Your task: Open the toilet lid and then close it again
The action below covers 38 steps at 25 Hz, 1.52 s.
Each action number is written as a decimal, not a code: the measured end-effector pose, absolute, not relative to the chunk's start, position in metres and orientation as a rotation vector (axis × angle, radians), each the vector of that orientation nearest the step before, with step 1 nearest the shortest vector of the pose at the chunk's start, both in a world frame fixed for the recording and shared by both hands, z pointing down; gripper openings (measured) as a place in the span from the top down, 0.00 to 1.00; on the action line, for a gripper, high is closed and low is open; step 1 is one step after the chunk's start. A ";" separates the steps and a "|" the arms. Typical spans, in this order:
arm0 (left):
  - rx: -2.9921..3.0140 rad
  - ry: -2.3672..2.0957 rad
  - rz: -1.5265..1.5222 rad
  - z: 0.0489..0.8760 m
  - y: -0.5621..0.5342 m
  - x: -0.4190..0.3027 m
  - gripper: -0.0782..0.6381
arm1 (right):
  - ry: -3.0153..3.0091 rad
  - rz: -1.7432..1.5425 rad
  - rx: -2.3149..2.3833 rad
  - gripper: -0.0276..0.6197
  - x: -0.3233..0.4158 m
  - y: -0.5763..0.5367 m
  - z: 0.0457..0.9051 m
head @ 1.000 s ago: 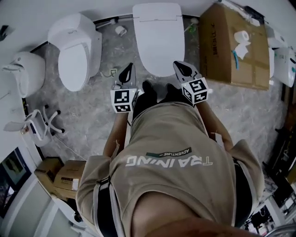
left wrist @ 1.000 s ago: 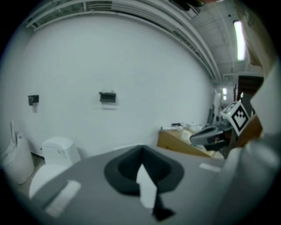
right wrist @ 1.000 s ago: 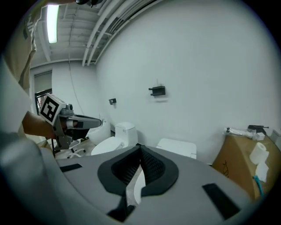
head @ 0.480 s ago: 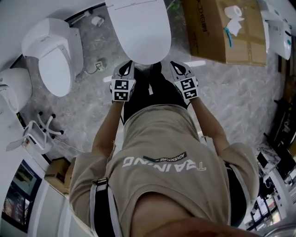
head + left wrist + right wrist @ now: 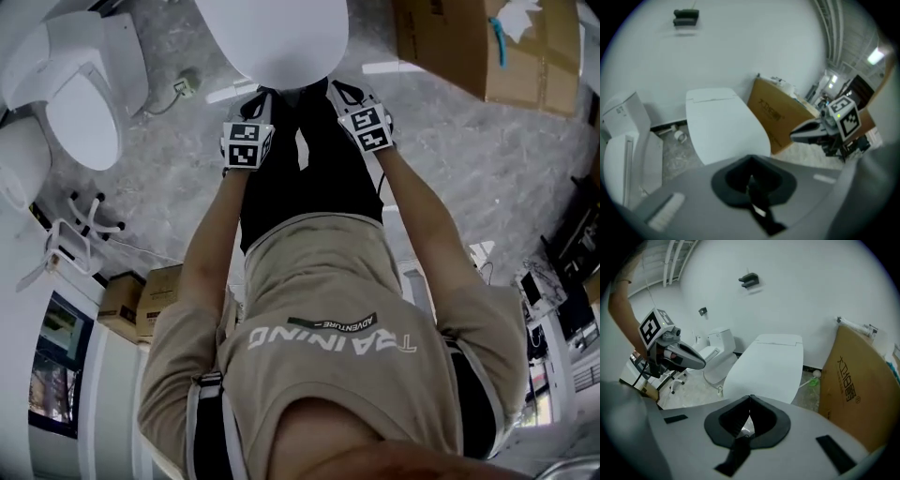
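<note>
**Both the left tool (image 5: 260, 97) and the right tool (image 5: 343, 91) pressed together, white oval toilet lid (image 5: 272, 37) down**

Neither tool held anything. In the left gripper view my left tool's two dark jaws met at their tips with nothing between them. The right gripper view showed the same for the right tool: tips together, only a glimpse of floor behind them.

From the head view I had both tools near the front edge of the toilet lid, the left one at its left front curve and the right one at its right front curve. Whether either tip touched the rim I could not tell from above. In both gripper views the lid lay ahead of the tips, not between them.

The lid lay flat and closed on its toilet, between a second white toilet (image 5: 80, 103) on the left and a brown cardboard box (image 5: 497, 47) on the right, all standing on the grey marbled floor (image 5: 450, 159).

As I judged it, the task had hardly begun. The lid was not raised and no tool was under its edge, so the lifting and the lowering were both left to do.
</note>
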<state>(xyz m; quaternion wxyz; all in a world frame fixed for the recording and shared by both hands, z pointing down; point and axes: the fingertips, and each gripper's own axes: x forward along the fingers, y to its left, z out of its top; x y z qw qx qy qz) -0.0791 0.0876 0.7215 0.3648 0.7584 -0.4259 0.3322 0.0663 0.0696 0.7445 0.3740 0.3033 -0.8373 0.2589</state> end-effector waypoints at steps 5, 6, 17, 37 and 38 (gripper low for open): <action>1.701 -1.159 0.775 0.799 0.103 -0.091 0.89 | -2.050 0.758 0.720 0.94 0.080 0.076 0.815; 1.660 -1.174 0.777 0.813 0.108 -0.096 0.89 | -2.039 0.754 0.691 0.94 0.083 0.079 0.826; 1.541 -1.159 0.847 0.909 0.142 -0.119 0.89 | -1.984 0.801 0.623 0.94 0.102 0.092 0.906; 1.826 -1.141 0.967 0.921 0.124 -0.087 0.89 | -2.112 0.639 0.653 0.94 0.076 0.080 0.918; 1.845 -1.125 0.975 0.920 0.125 -0.085 0.89 | -2.109 0.631 0.657 0.94 0.075 0.080 0.918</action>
